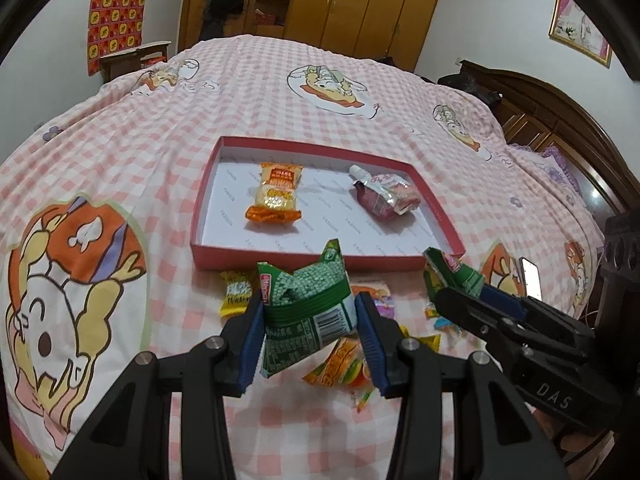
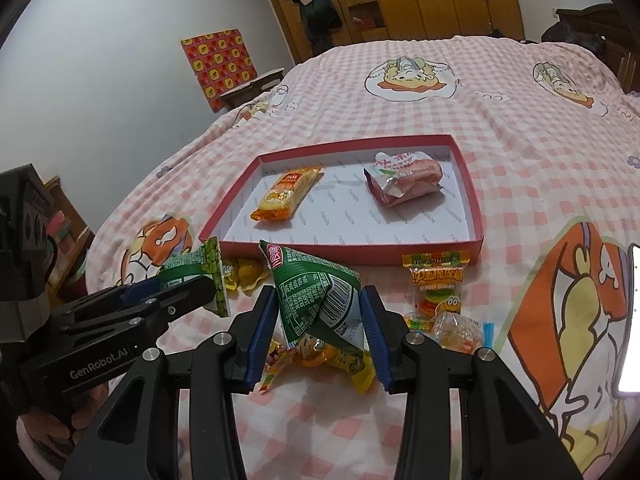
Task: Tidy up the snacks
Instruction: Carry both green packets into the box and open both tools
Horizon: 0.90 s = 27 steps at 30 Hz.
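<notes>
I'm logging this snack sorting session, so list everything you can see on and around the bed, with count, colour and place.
Green snack packets: two, green, one in each gripper: left, right.
Tray: one, red rim, white inside, on the bed.
Orange packet: one, orange and yellow, in the tray's left part.
Pink pouch: one, pink and silver, in the tray's right part.
Burger gummy packet: one, orange and clear, on the bed before the tray.
Loose sweets: several, mostly yellow and orange, under the grippers.
Bedspread: one, pink check with cartoon prints.
Wardrobe: one, wood, far wall.
Left gripper: black, blue fingers, shut on a packet.
Right gripper: the same.
</notes>
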Each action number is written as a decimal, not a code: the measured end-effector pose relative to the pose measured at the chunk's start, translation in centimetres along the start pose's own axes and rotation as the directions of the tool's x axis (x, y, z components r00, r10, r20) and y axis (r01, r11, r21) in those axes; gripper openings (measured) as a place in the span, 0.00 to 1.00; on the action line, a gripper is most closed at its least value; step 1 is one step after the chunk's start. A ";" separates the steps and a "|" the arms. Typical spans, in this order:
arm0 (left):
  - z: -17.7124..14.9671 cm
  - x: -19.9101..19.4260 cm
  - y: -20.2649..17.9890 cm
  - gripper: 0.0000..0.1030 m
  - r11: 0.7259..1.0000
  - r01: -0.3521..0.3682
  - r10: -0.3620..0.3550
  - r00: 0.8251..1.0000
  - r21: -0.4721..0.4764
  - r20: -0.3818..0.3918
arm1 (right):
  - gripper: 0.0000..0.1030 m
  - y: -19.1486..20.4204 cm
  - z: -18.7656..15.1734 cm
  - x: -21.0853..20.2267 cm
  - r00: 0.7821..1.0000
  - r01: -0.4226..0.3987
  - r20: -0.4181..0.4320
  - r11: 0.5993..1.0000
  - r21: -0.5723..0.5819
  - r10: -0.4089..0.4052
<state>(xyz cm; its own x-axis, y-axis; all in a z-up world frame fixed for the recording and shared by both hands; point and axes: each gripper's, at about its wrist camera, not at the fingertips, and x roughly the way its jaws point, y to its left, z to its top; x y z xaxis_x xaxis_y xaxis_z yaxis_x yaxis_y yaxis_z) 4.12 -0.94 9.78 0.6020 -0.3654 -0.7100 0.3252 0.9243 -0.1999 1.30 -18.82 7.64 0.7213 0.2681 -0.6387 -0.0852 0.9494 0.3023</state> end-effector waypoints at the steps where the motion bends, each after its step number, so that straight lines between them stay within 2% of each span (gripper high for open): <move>1: 0.3 0.1 -0.1 0.45 1.000 -0.002 0.002 1.000 0.004 0.002 | 0.42 0.0 0.2 0.0 1.000 0.001 0.000 1.000 -0.003 -0.001; 5: 1.7 1.1 -0.3 0.45 0.999 -0.025 0.025 1.000 0.020 0.006 | 0.42 0.2 1.3 -0.1 1.000 0.010 0.005 1.000 -0.028 -0.010; 14: 3.8 3.4 -0.5 0.45 0.999 -0.028 0.028 0.999 0.035 -0.015 | 0.42 -0.4 3.6 0.2 0.999 0.041 0.027 0.998 -0.039 -0.040; 27: 5.3 7.2 -1.5 0.45 0.997 -0.029 0.034 0.997 0.073 -0.065 | 0.42 -3.0 5.4 2.6 0.997 0.073 0.015 0.997 -0.015 -0.073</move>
<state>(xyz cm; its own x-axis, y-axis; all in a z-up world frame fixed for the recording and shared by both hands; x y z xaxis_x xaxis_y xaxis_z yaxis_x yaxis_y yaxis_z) 11.82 -5.49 8.50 0.5643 -0.3259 -0.7585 0.3601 0.9239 -0.1290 7.11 -21.81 8.87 0.7356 0.1961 -0.6484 -0.0424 0.9686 0.2448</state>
